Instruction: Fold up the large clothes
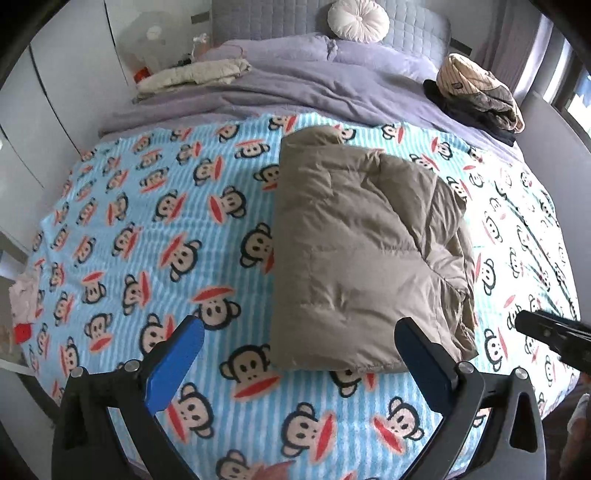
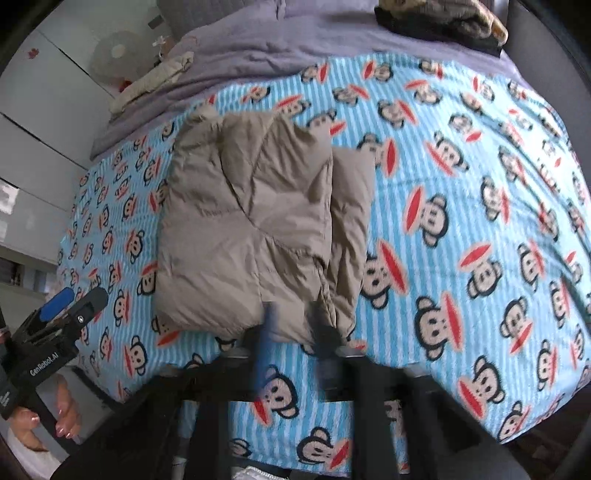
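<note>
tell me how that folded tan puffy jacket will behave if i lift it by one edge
The tan puffer jacket looks quilted and air-filled, so it is probably light for its bulk. Its stacked layers lie loose on the monkey blanket, so lifting one edge would likely let them flop open. The smooth shell may slip in a shallow pinch.

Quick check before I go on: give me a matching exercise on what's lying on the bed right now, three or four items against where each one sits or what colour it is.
Things:
1. puffer jacket
2. round cushion
3. cream garment
4. striped pile of clothes

Descriptions:
A. far right edge of the bed, on dark clothing
B. folded, tan, on the monkey-print blanket
C. white, against the grey headboard
D. far left of the bed, on the lilac duvet

Pairs: 1-B, 2-C, 3-D, 4-A
</note>
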`<state>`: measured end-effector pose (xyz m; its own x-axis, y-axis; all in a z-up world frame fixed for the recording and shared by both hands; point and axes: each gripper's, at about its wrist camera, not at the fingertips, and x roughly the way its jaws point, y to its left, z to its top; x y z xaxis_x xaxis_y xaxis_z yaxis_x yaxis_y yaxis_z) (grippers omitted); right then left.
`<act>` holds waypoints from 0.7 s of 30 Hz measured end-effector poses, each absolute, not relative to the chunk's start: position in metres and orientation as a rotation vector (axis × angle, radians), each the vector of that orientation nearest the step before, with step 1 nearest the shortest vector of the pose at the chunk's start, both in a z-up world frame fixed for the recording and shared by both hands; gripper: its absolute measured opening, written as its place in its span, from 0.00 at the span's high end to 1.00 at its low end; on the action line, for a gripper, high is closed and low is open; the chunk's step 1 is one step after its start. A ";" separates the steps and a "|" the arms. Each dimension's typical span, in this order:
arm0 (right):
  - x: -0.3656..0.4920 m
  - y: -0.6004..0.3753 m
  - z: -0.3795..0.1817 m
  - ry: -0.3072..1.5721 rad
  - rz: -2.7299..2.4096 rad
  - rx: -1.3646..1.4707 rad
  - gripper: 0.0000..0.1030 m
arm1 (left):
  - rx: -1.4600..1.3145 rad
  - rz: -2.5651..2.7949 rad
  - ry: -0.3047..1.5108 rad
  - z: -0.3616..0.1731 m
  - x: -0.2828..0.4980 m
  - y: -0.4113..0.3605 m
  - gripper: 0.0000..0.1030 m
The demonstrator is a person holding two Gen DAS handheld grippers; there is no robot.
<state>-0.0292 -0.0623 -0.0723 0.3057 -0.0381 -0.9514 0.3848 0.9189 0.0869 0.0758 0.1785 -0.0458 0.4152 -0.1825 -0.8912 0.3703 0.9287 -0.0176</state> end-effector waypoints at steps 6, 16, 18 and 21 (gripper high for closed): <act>-0.027 -0.046 -0.035 1.118 -0.325 0.250 0.08 | 0.186 -0.343 1.048 -0.022 0.070 0.176 0.00; -0.032 -0.028 0.002 1.001 -0.406 0.118 0.00 | 0.167 -0.333 0.985 0.008 0.059 0.177 0.00; -0.033 -0.026 0.004 0.995 -0.411 0.112 0.00 | 0.163 -0.329 0.981 0.010 0.058 0.178 0.00; -0.034 -0.029 0.003 0.998 -0.417 0.129 0.00 | 0.164 -0.322 0.973 0.013 0.056 0.180 0.00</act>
<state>-0.0336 -0.0286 0.0034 0.4703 -0.2810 -0.8366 0.3972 0.9139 -0.0837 0.0563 0.1797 0.0133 0.5204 -0.1945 -0.8315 0.3406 0.9402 -0.0068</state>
